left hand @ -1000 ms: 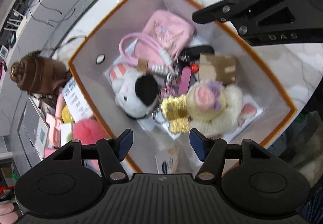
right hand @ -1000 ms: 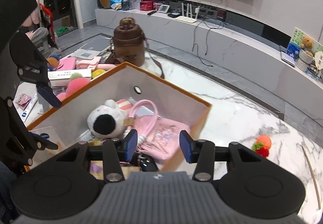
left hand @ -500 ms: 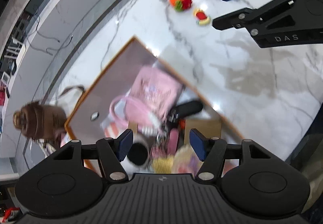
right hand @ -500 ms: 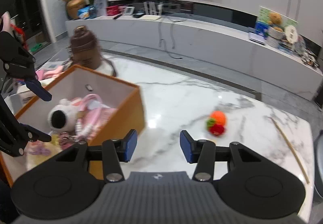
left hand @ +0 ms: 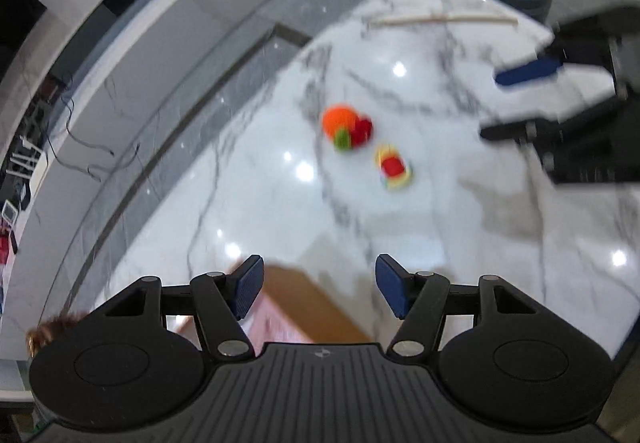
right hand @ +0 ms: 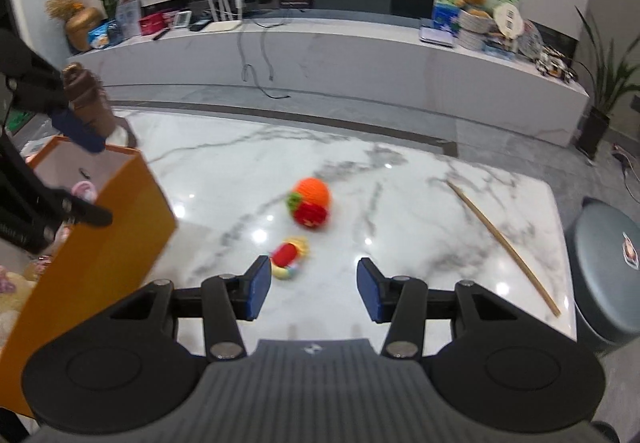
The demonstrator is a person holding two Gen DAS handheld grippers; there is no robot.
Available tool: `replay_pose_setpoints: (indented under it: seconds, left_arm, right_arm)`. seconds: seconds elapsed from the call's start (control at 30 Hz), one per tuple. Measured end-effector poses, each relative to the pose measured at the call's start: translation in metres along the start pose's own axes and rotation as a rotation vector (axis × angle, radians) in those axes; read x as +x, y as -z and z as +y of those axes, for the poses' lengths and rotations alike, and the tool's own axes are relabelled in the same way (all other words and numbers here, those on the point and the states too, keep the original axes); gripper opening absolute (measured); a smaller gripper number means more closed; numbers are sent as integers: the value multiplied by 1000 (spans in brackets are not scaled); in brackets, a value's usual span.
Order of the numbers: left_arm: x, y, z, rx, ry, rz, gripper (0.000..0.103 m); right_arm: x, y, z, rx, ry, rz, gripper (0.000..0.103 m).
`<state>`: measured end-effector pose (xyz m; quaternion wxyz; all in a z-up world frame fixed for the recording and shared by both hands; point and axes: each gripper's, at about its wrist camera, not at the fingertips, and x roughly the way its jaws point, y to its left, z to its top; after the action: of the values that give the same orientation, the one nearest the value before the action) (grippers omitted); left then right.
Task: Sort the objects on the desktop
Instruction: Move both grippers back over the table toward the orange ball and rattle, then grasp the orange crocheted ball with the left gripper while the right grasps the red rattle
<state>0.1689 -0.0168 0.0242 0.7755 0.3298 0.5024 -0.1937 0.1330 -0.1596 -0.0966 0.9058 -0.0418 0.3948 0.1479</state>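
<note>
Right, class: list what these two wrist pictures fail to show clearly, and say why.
- Orange cardboard box: most contents hidden by its near wall and the left claw, right wrist view; barely a blurred corner in the left wrist view.
- Small red-and-yellow toy: motion blur hides its exact shape.
- Brown bottle: partly covered by the left claw.
- Grey round stool: cut off by the edge.

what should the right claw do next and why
Probably ease the right claw forward and down over the small red and yellow toy. Its jaws are open and empty, the toy lies loose on the marble table just ahead of its left finger, nearer than the orange knitted toy.
</note>
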Motion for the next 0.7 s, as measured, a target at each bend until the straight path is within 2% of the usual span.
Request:
replay_pose_setpoints:
  seconds: [0.1,0.3,0.43,0.6,0.7]
  left_arm:
    - [11,-16,1,-30,-9,-26,73]
    - [42,-39,10,-109,24,-12,73]
    - [61,-55,21,-215,55,-13,73]
    - [88,-73,42,-403,150,-25,73]
    - [106,-80,44,-429,165,-12,73]
  right_arm:
    - [8,6,-1,-13,-3,21,50]
    - [29,9,9,-47,-31,52,50]
    - [42,11,14,-53,-50,64,52]
    - [56,10,16,-38,-47,60,54]
    - [60,9,16,-21,-52,40,56]
